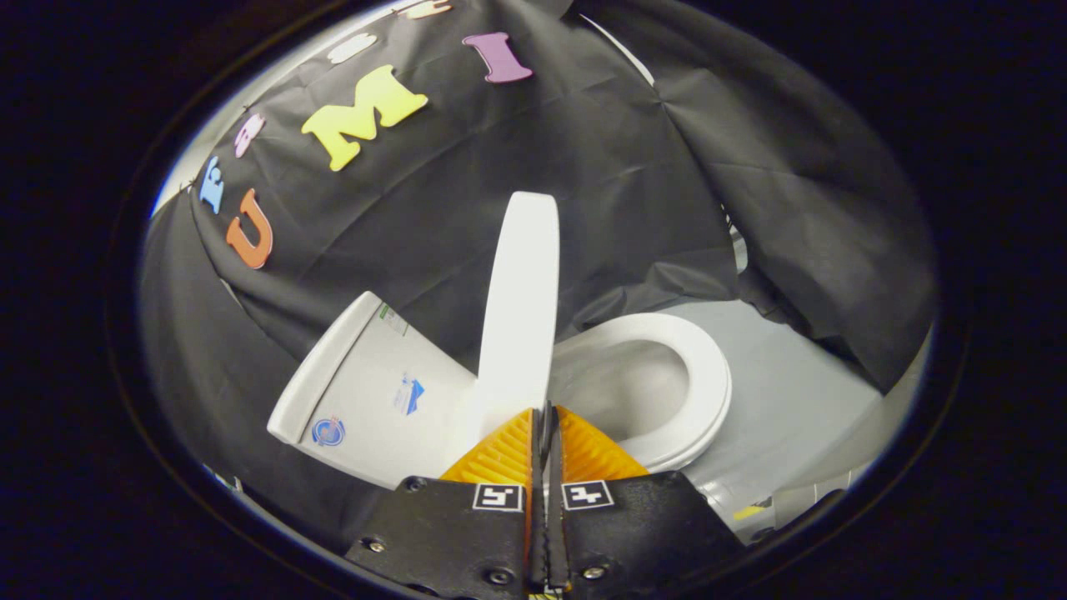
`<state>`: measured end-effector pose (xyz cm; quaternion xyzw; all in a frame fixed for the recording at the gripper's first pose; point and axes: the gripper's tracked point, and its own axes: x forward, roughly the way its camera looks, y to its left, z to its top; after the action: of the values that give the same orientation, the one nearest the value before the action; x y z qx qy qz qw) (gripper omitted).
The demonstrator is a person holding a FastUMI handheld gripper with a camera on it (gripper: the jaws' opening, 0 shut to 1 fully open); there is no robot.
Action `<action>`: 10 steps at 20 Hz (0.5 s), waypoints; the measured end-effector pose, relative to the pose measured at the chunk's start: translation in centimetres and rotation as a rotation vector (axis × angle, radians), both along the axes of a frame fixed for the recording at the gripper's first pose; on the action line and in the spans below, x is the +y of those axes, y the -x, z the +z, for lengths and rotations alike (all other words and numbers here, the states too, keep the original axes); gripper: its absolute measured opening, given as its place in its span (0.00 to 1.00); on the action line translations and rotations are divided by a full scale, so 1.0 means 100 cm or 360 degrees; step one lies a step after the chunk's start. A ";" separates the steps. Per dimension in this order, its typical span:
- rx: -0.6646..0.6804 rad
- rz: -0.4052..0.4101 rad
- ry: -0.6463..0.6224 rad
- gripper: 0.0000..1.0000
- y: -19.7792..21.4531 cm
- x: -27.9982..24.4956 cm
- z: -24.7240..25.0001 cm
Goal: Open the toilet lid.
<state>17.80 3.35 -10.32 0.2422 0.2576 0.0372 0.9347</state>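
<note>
The white toilet lid [521, 308] is raised off the seat and seen edge-on, standing between the tank [367, 400] and the seat ring [704, 375]. A gap remains between the lid and the tank front. The open bowl [625, 392] shows inside the ring. My gripper [546, 410] is shut, its orange ribbed fingers [500, 454] pressed together with nothing between them. Their tips sit right at the lid's near edge; I cannot tell whether they touch it.
The tank carries a few stickers on its face. Grey floor [800, 392] lies beyond the seat. Black cloth [633, 183] hangs close behind and around the toilet.
</note>
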 end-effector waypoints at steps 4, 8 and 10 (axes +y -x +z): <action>-0.0029 0.0005 0.0111 0.05 0.001 0.012 0.009; -0.0067 0.0017 0.0197 0.05 0.002 0.029 0.019; -0.0085 0.0021 0.0245 0.05 0.002 0.036 0.023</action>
<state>17.62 6.95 -8.03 0.1668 0.2364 0.0298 0.9568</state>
